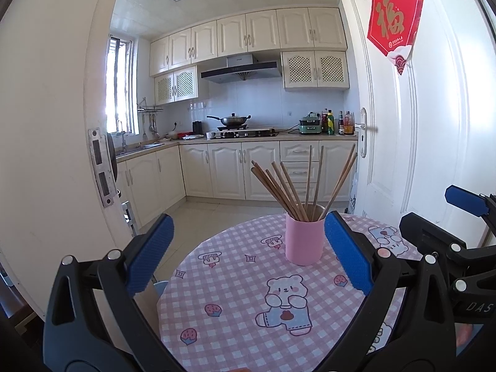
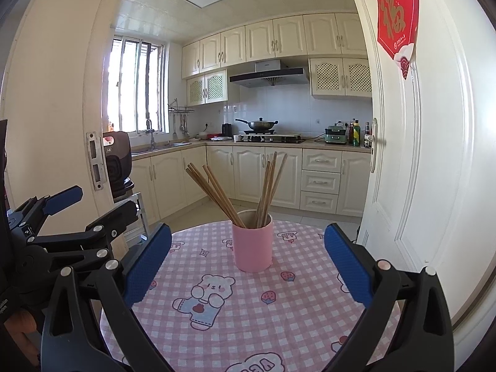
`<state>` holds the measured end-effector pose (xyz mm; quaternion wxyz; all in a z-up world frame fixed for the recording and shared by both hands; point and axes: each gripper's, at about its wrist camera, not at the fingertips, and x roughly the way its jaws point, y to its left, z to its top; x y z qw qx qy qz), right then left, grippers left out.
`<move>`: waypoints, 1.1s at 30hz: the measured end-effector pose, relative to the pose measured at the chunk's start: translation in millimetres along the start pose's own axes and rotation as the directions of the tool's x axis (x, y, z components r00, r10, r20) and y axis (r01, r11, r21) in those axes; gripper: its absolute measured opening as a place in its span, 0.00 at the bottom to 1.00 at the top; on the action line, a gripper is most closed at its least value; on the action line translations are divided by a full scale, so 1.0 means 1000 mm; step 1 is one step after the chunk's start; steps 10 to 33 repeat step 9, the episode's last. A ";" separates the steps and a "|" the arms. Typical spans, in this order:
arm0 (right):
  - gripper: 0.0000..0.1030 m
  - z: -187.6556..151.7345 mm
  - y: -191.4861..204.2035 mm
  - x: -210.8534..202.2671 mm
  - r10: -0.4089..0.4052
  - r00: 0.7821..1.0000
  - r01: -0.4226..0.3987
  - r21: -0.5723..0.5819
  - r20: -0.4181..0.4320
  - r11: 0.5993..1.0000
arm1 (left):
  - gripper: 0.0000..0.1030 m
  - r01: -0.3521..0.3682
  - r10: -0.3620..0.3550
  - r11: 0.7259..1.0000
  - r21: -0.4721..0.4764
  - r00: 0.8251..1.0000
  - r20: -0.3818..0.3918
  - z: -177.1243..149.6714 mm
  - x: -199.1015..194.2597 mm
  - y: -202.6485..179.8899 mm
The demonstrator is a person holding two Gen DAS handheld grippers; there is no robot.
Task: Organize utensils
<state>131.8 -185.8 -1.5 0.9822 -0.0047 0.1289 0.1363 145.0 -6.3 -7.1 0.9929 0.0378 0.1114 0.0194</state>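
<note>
A pink cup (image 1: pixel 304 238) stands upright on a round table with a pink checked bear cloth (image 1: pixel 235 303). Several wooden chopsticks (image 1: pixel 288 187) stand in it, fanned out. My left gripper (image 1: pixel 248 259) is open and empty, held above the near side of the table, short of the cup. In the right wrist view the cup (image 2: pixel 252 245) with its chopsticks (image 2: pixel 241 190) stands at the far side of the cloth (image 2: pixel 248 313). My right gripper (image 2: pixel 248 263) is open and empty, short of the cup. Each gripper shows in the other's view, right (image 1: pixel 434 217) and left (image 2: pixel 93 207).
A white door (image 1: pixel 418 130) with a red paper sign stands open just right of the table. A door frame (image 1: pixel 96 167) is on the left. Beyond lies a kitchen with cream cabinets, a stove with a wok (image 1: pixel 231 120) and a sink.
</note>
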 end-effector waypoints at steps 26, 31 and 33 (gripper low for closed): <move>0.92 -0.008 -0.005 0.018 -0.001 0.999 0.001 0.001 -0.041 1.000 | 0.93 0.003 -0.003 1.000 0.004 0.998 -0.067 -0.007 0.018 -0.003; 0.92 -0.008 -0.005 0.018 -0.001 0.999 0.001 0.001 -0.041 1.000 | 0.93 0.003 -0.003 1.000 0.004 0.998 -0.067 -0.007 0.018 -0.003; 0.92 -0.008 -0.005 0.018 -0.001 0.999 0.001 0.001 -0.041 1.000 | 0.93 0.003 -0.003 1.000 0.004 0.998 -0.067 -0.007 0.018 -0.003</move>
